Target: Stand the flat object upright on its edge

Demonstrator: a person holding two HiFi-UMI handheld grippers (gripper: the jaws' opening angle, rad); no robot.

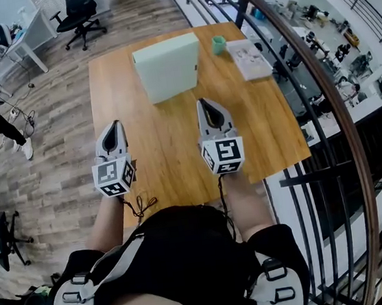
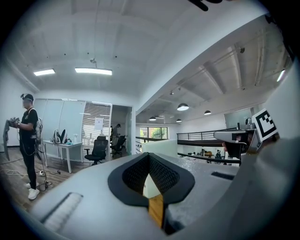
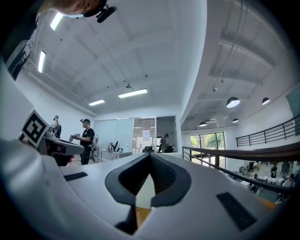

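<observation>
A pale green flat box (image 1: 167,67) is at the far middle of the wooden table (image 1: 172,164). It appears to stand on its edge, broad face toward me. My left gripper (image 1: 113,127) hovers over the table's near left edge, jaws shut and empty. My right gripper (image 1: 206,103) sits near the table's middle, also shut and empty, a short way in front of the box. In the left gripper view the box (image 2: 161,146) shows just beyond the shut left gripper (image 2: 149,156). In the right gripper view a pale sliver shows behind the shut right gripper (image 3: 150,157).
A teal cup (image 1: 219,43) and a printed booklet (image 1: 248,58) lie at the table's far right. A dark railing (image 1: 312,99) runs along the right side. An office chair (image 1: 81,17) and desk stand on the floor beyond; people (image 2: 27,140) stand far left.
</observation>
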